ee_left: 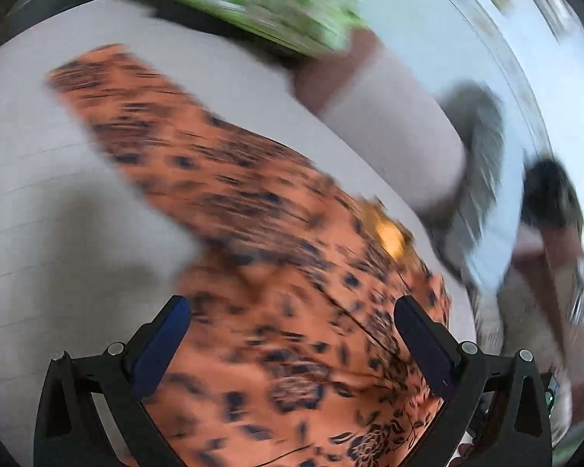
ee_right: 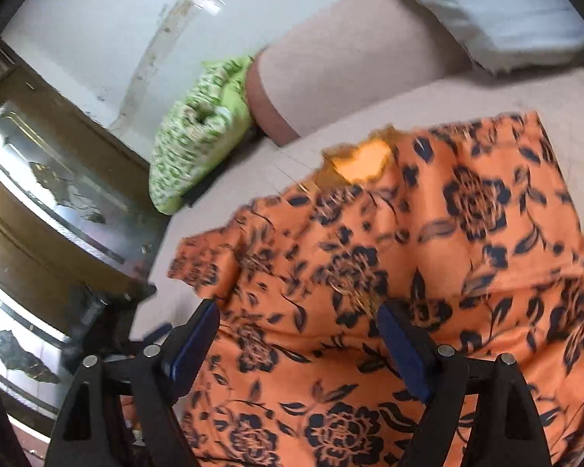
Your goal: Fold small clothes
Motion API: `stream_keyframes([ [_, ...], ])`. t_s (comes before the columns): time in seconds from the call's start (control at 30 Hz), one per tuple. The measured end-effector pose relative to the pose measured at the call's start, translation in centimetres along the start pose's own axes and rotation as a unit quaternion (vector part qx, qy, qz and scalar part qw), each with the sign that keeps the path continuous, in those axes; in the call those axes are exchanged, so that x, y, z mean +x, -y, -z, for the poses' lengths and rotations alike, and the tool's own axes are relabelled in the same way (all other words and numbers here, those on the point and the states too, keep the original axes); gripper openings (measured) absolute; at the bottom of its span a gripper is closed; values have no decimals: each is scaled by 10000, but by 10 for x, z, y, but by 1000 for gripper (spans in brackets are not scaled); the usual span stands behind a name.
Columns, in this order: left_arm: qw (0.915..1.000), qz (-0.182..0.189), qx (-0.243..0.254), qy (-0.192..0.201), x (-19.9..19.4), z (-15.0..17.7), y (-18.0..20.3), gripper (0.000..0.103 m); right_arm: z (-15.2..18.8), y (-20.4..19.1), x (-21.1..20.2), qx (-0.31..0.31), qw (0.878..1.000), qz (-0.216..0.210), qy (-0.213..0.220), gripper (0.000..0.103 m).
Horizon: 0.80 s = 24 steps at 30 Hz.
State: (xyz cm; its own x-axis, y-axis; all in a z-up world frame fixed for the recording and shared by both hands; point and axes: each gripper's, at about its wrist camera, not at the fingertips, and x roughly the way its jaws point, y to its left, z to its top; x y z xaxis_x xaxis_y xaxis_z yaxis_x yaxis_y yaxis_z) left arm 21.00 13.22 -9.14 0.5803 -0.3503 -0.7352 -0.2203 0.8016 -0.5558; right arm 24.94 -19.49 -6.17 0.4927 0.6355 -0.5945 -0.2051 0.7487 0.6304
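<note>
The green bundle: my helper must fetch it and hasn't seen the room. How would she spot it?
Start at the pale cushioned surface where the orange flowered garment is spread. Look past the garment's far edge: the green bundle sits at the surface's edge beside the cushion end. It is the only lime-green, white-speckled cloth, bunched rather than spread flat.

Soft beige sofa seat (ee_right: 370, 132) below, with a beige cushion (ee_right: 350, 50) at 12 o'clock. Green patterned pillow (ee_right: 198, 132) at 10 o'clock. Pale wall (ee_right: 97, 31) behind. Shiny brown wooden cabinet (ee_right: 50, 194) at 9 o'clock. Bright daylight.
</note>
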Motion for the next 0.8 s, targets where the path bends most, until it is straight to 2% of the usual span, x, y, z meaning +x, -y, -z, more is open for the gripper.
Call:
stream_keyframes([
  [0.1, 9992, -12, 343, -206, 40, 3, 36, 103, 16, 19, -2, 200, 9997, 108, -28, 85],
  [0.17, 9984, -340, 419, -142, 65, 0, 47, 103, 20, 27, -7, 208, 9996, 168, -24, 85],
  [0.23, 9972, -693, 280, -80, 83, -6, 45, 103, 20, 36, -17, 223, 9995, 227, 32, 85],
  [0.3, 9957, -918, 47, -133, 96, -12, 37, 98, 19, 42, -25, 211, 9995, 219, 91, 85],
  [0.43, 9939, -990, -466, 106, 95, -19, 20, 89, 18, 53, -32, 215, 9994, 203, 198, 85],
  [0.47, 9937, -952, -587, 81, 97, -21, 16, 85, 18, 58, -32, 267, 9992, 208, 209, 85],
  [0.53, 9918, -1037, -749, 29, 102, -25, 9, 61, 15, 65, -31, 355, 9989, 218, 232, 85],
  [0.57, 9910, -1029, -855, -15, 101, -27, 5, 32, 14, 69, -31, 408, 9986, 232, 257, 85],
  [0.6, 9907, -939, -972, -124, 103, -30, -1, 9, 12, 72, -32, 458, 9983, 232, 292, 85],
  [0.7, 9906, -927, -1000, -98, 98, -31, -6, 8, 10, 76, -35, 489, 9979, 246, 354, 85],
  [0.8, 9910, -1117, -640, 361, 71, -24, 11, 8, 10, 77, -36, 473, 9979, 285, 345, 85],
])
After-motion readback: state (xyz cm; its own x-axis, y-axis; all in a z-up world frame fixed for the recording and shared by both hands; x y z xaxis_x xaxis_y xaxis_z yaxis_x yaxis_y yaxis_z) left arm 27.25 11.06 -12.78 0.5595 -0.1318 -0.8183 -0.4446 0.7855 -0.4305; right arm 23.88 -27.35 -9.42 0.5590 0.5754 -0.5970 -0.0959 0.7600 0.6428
